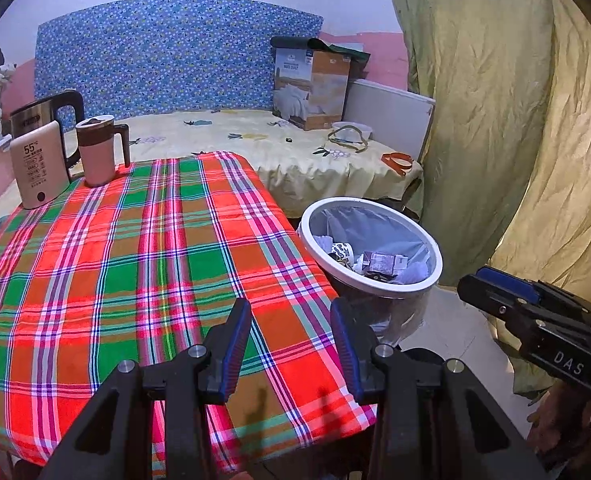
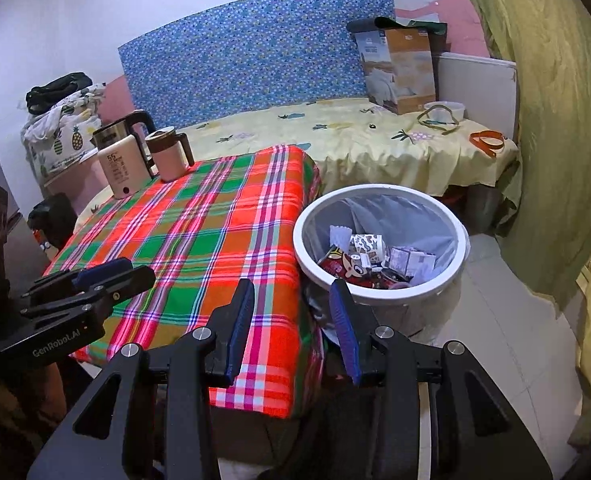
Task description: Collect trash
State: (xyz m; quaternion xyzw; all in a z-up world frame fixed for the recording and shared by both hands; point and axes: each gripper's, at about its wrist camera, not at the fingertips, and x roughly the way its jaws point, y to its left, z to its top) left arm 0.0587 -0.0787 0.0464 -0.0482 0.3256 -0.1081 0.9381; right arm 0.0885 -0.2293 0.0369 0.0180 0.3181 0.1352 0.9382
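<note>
While both hover level, left tool (image 1: 291,312) and right tool (image 2: 293,296) gape empty.

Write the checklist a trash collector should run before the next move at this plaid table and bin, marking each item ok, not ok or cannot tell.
1. Left gripper open and holding nothing: ok.
2. Right gripper open and holding nothing: ok.
3. Waste bin upright beside the plaid tablecloth, mouth unobstructed: ok.
4. Wrappers and small cartons lie inside the bin, below the rim: ok.
5. Loose trash left on the tablecloth: none seen, only the pink mug, cup warmer and kettle at the far corner: ok.
6. Trash on the floor under or behind the table: cannot tell, hidden.
</note>
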